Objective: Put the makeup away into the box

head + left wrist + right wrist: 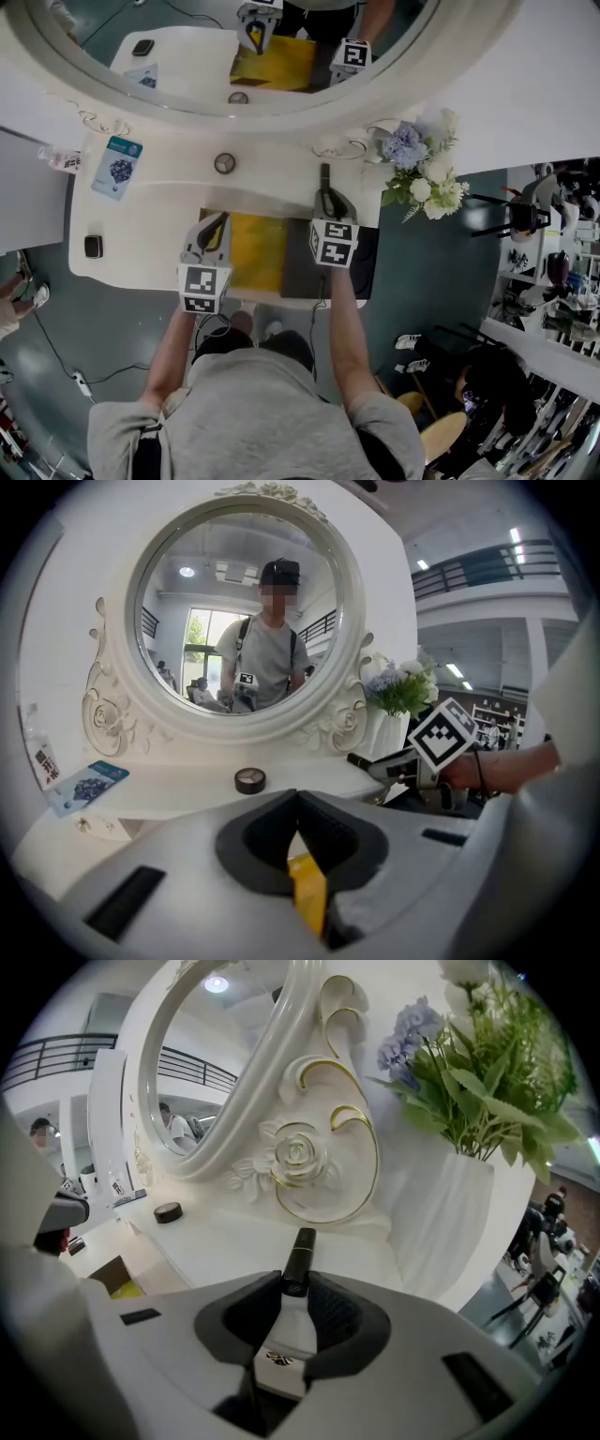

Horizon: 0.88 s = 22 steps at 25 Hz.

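Note:
A yellow box (258, 251) lies open at the white dressing table's (150, 220) front edge, with a dark panel (300, 272) on its right. My left gripper (221, 221) (298, 844) is shut on a yellow flap (307, 892) of the box at its left side. My right gripper (325, 199) (295, 1290) is just behind the box's right part, shut on a white makeup tube (284, 1346) whose black cap (325, 176) (301, 1252) sticks out past the jaws toward the mirror. A round dark compact (224, 163) (249, 780) (168, 1212) lies on the table behind the box.
An oval mirror (234, 56) stands at the back. A white vase of flowers (422, 173) (469, 1082) is at the back right, close to my right gripper. A blue sachet (117, 167) (86, 785) and a small black object (93, 246) lie at the left.

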Available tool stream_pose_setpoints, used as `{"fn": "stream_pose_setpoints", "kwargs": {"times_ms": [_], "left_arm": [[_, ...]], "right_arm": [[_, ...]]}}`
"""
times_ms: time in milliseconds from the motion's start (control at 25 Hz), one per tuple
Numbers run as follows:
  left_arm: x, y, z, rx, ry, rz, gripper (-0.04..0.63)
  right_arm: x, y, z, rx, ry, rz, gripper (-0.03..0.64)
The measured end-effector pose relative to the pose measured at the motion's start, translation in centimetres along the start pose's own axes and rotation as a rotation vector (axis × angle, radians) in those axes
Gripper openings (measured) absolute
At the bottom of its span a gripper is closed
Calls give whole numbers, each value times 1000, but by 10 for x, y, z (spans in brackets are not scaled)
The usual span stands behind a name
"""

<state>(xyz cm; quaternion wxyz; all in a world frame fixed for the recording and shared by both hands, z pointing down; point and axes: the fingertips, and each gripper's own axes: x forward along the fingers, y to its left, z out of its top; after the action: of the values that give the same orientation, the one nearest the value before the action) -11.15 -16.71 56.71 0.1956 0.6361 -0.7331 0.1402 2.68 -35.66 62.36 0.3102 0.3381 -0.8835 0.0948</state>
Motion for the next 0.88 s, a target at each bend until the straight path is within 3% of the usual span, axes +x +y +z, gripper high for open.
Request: {"fn": "stream_pose_setpoints", "kwargs": {"times_ms": [280,560,880], "left_arm": [[-21,1,8,-2,-29,43,5],[-55,-2,11,-9,-66,111,3],[-106,7,-13,-44,-69,219,4]], "right_arm": [[-32,13,24,-19,-100,40,97],[-79,56,43,-68,-192,150,97],[-102,132,19,-163,-200,309,97]]}}
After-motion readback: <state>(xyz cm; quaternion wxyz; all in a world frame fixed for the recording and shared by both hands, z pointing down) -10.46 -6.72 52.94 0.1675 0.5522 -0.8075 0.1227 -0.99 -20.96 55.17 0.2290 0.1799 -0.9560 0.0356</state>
